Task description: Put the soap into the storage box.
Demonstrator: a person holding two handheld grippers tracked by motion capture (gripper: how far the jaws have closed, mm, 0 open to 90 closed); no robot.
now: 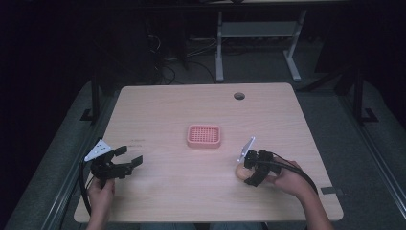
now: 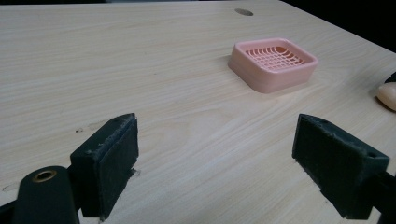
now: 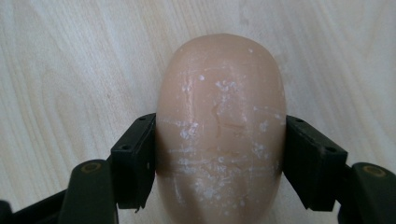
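The light wooden table (image 1: pixel 158 110) carried a pink slotted soap dish (image 1: pixel 204 136) close to its centre, standing flat and apart from both tools. A round cable hole (image 1: pixel 239 96) sat in the tabletop toward twelve o'clock from the dish.

The right gripper (image 1: pixel 250 176) was found at about four o'clock from the dish, near the front right of the table, held by the person's right hand (image 1: pixel 287 178). In the right gripper view its two black jaws pressed against the opposite long sides of a peach-coloured oval bar of soap (image 3: pixel 219 126), with both pads in contact and no gap visible at either side. The bar's surface was scuffed with pale flecks and scratches. The bar appeared to rest on the wood, though contact underneath could not be confirmed from these angles. In the high view a rounded peach edge of the bar (image 1: pixel 239 173) showed just left of the tool.

The left gripper (image 1: pixel 129 158) was at about eight o'clock from the dish, near the front left edge, held by the left hand (image 1: pixel 101 191). Its jaws stood wide apart with nothing between them but bare tabletop, as the left gripper view showed. In that same view the dish (image 2: pixel 272 63) lay ahead toward one o'clock, and the end of the bar (image 2: pixel 387 95) was at the right margin.
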